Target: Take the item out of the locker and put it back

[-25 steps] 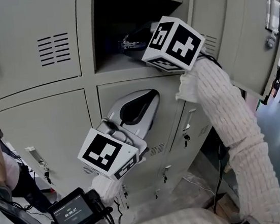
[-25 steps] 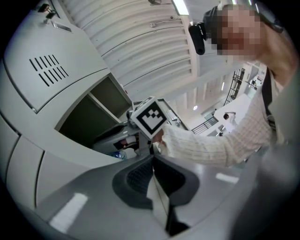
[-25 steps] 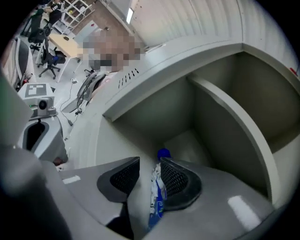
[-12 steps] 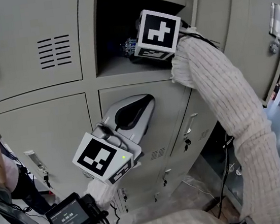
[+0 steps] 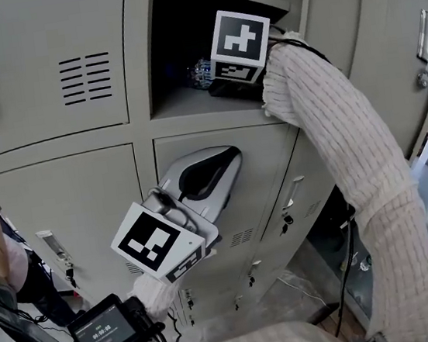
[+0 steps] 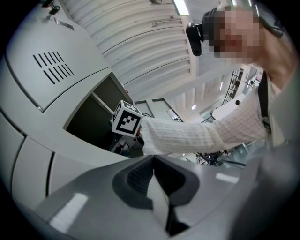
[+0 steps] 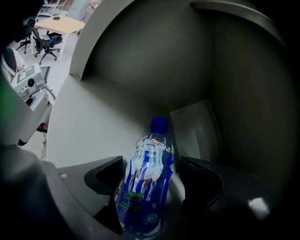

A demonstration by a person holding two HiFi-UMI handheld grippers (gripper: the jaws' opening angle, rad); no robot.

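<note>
Reaching deeper into the locker's (image 5: 66,178) open compartment than a second ago, the right gripper (image 7: 149,172) has just spread its jaws wide. The left gripper (image 6: 154,180) hangs below the shelf's front edge, jaws together, empty. Between the right jaws, unclamped, the bottle (image 7: 151,154) lies on the shelf floor: blue cap inward, blue-and-white footballer label, side walls well apart.

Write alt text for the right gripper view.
A blue-labelled bottle with a blue cap lies on the locker shelf between the right gripper's open jaws, cap pointing into the locker. The jaws have just been opening.
</note>
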